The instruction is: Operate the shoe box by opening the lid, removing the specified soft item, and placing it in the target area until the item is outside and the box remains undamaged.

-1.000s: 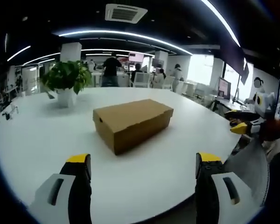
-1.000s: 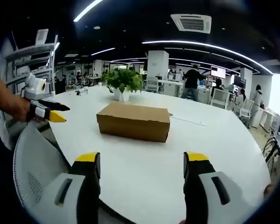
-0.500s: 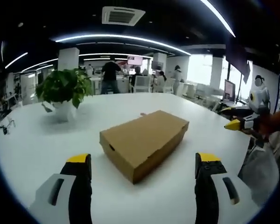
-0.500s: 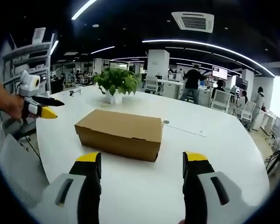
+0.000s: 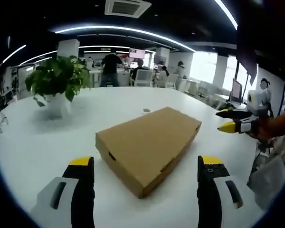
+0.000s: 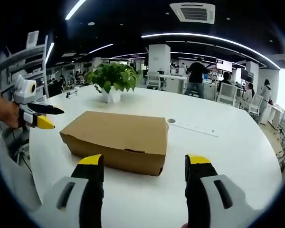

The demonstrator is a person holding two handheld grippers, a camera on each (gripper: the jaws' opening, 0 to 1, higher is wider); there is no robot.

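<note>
A plain brown cardboard shoe box (image 5: 149, 145) lies on the round white table (image 5: 47, 142) with its lid down. My left gripper (image 5: 145, 168) is open just short of the box's near corner, nothing between its yellow-tipped jaws. In the right gripper view the same shoe box (image 6: 118, 140) lies lengthwise in front of my right gripper (image 6: 145, 166), which is also open and empty. The right gripper (image 5: 235, 121) enters the left gripper view at the right edge, held by a hand. The left gripper (image 6: 38, 116) shows at the left of the right gripper view.
A potted green plant (image 5: 57, 83) in a white pot stands at the back of the table, also seen as the plant (image 6: 111, 80). A white power strip (image 6: 194, 127) lies on the table beyond the box. People, chairs and desks fill the office behind.
Both cameras have come closer to the box and over the table; the box looks larger in both views. Its lid stays down. Both grippers stay open.
</note>
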